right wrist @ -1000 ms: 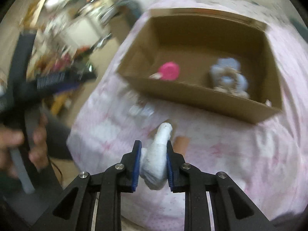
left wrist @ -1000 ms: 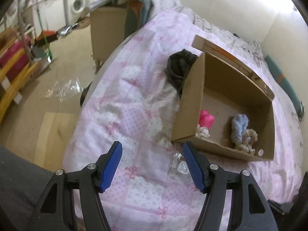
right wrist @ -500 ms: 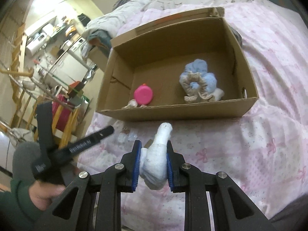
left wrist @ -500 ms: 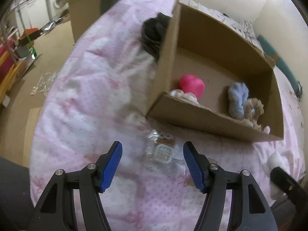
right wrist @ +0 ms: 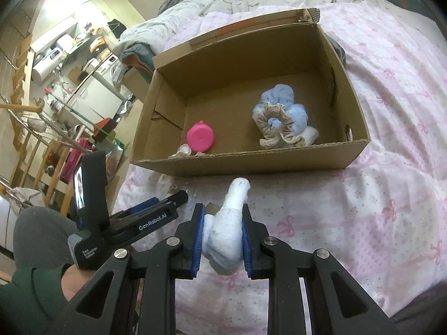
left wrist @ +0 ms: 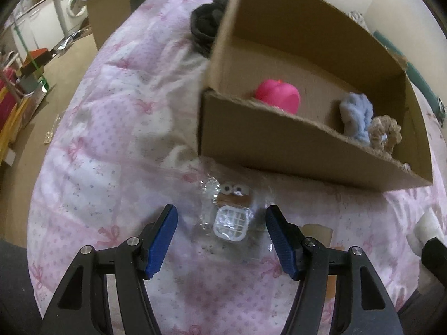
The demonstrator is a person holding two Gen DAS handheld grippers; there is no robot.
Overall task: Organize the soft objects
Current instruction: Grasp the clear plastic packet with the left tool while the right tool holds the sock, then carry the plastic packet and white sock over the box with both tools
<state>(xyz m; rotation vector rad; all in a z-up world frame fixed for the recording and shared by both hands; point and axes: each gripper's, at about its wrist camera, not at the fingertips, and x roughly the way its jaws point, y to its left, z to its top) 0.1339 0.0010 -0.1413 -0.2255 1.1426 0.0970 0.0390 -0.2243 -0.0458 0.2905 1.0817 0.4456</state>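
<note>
Cardboard box (right wrist: 251, 164) stands open on the pink patterned bedcover (right wrist: 391, 167), just ahead of both tools. Inside it, toward the left end as the right wrist view shows it, lies a bright pink rounded soft item (right wrist: 200, 139) with a small cream frilled piece (right wrist: 183, 150) touching its near side; toward the right end lies a light blue fluffy scrunchie (right wrist: 282, 97) with a beige frilled scrunchie (right wrist: 275, 125) resting on it and a white soft piece (right wrist: 310, 136) tucked against the near wall. Right tool (right wrist: 222, 240) is pinching a white rolled soft cloth (right wrist: 229, 223): both blue pads press its lower, thicker part, and its narrow end rises ahead of the fingertips, pointing toward the box's near wall without touching it. This tool is angled downward over the bedcover, short of the box. Left tool (left wrist: 220, 237) is spread, its blue pads apart and pressing on nothing. On the bedcover between its fingertips and slightly ahead of them lies a small packet in clear wrapping (left wrist: 230, 212), brown with two toy eyes at the far end and a white grid-like part at the near end; the pads do not touch it. The left tool also points steeply down at the bedcover, close before the box's near left corner. A dark bundle (left wrist: 206, 25) lies on the bedcover beyond that tool, against the box's far left outer wall. In the right wrist view the left tool is held by a hand (right wrist: 69, 276) in a green sleeve (right wrist: 28, 301), down to the left of the right tool.
</note>
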